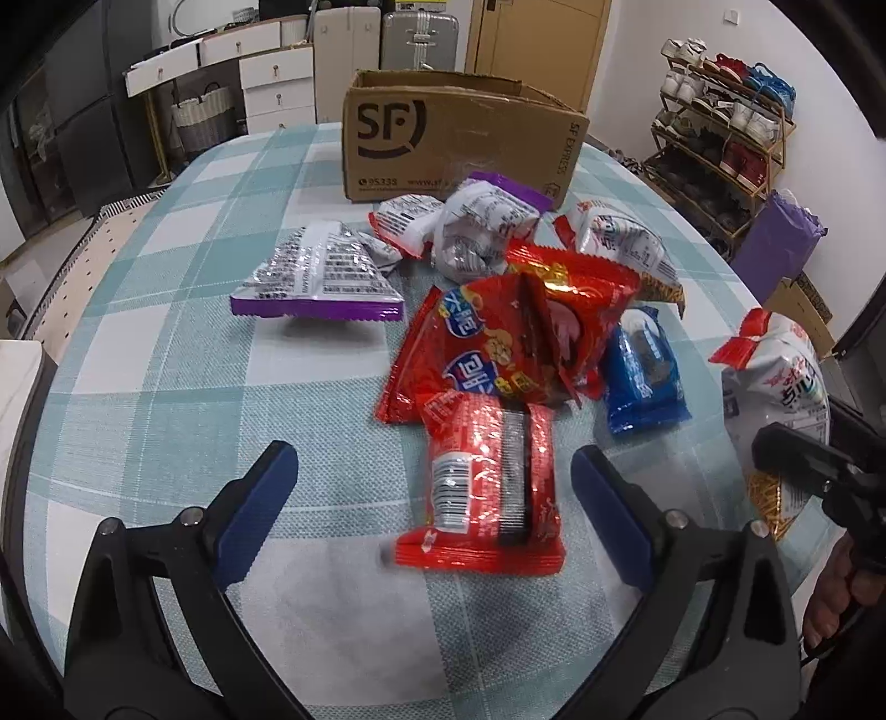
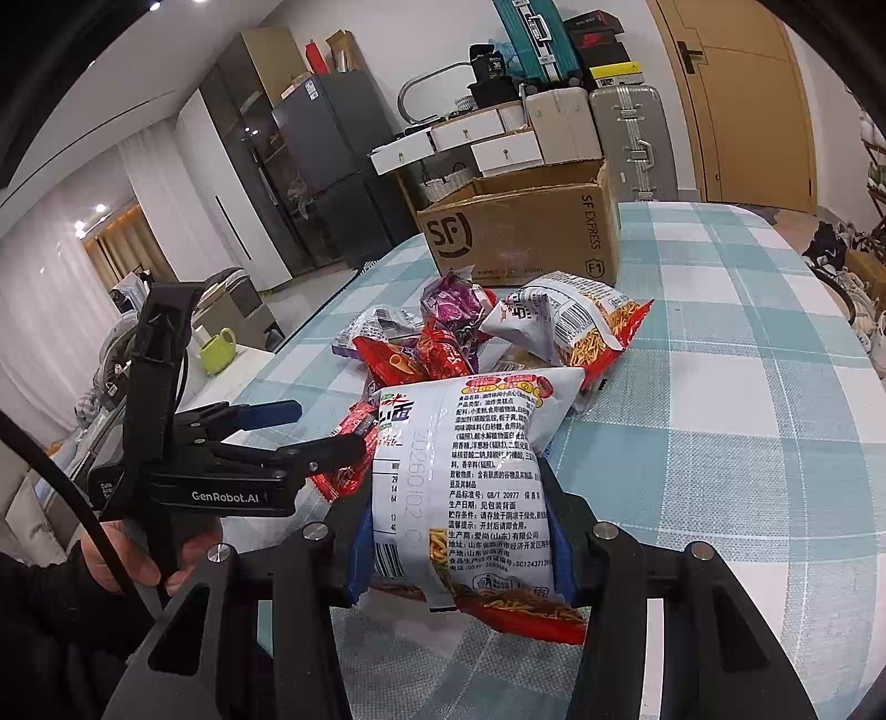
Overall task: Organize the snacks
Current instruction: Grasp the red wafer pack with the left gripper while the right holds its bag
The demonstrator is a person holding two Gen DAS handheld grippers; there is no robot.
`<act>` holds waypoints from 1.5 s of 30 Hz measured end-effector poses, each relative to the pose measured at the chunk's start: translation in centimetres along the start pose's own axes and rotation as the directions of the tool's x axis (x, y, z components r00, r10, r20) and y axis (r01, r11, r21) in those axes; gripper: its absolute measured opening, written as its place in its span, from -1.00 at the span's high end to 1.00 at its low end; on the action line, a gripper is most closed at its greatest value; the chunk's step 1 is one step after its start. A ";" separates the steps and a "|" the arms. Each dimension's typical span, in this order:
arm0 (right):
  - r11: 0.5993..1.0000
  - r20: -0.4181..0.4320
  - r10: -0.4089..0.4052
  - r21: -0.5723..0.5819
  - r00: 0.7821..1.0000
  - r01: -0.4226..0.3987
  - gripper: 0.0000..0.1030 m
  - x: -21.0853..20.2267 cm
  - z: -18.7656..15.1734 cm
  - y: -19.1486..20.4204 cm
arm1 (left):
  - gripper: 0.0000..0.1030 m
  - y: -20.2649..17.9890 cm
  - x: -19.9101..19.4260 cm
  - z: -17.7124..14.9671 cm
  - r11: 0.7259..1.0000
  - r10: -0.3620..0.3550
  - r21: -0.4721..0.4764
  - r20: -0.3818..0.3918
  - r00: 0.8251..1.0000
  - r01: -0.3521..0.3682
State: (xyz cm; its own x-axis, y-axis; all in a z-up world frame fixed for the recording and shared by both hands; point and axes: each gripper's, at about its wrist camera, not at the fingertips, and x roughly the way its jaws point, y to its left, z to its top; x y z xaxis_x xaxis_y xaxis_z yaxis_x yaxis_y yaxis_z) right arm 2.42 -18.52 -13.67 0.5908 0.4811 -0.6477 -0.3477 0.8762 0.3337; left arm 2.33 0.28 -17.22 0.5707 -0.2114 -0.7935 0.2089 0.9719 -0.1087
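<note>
A red snack packet (image 1: 487, 482) lies flat on the checked tablecloth (image 1: 166, 343) between the blue pads of my left gripper (image 1: 433, 454), which is open and touches nothing. Behind it is a pile of packets: a bigger red one (image 1: 498, 343), a blue one (image 1: 642, 376), a purple-edged silver one (image 1: 321, 277) and white ones. My right gripper (image 2: 457, 531) is shut on a white noodle-snack bag (image 2: 459, 459), held above the table; that bag (image 1: 775, 376) also shows at the right of the left wrist view. An open SF cardboard box (image 1: 459, 144) stands at the far side.
A shoe rack (image 1: 720, 122) and a purple bag (image 1: 781, 243) stand past the table's right edge. Drawers (image 1: 271, 72) and a suitcase (image 1: 421, 39) are behind the box. A hand (image 2: 138, 559) holds the left gripper (image 2: 315, 429) by the table's left edge.
</note>
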 end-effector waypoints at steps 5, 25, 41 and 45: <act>1.000 0.003 -0.002 0.009 1.000 0.002 0.03 -0.1 0.0 -0.3 | -0.89 -1.1 0.3 0.0 0.999 0.011 0.037 -0.011 1.000 -0.011; 1.000 0.001 -0.007 0.017 1.000 0.007 0.03 -0.2 -0.2 -0.8 | 0.12 -1.8 1.6 0.0 0.998 -0.017 0.063 -0.083 0.996 0.022; 1.000 0.002 -0.009 0.017 1.000 0.009 0.03 -0.2 0.1 -0.8 | 0.13 -0.3 0.0 0.0 0.996 -0.084 0.029 -0.047 0.995 0.085; 1.000 0.005 -0.006 0.026 1.000 0.006 0.03 -0.3 0.2 -0.9 | 0.13 -0.3 -0.7 0.0 0.996 -0.087 0.027 -0.051 0.995 0.088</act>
State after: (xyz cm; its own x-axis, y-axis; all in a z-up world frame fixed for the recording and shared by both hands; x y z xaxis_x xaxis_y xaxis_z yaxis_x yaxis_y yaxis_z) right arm 2.72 -19.46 -13.60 0.5968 0.4759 -0.6461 -0.3252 0.8795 0.3475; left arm 1.87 0.14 -16.60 0.5090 -0.2892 -0.8107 0.2794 0.9464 -0.1622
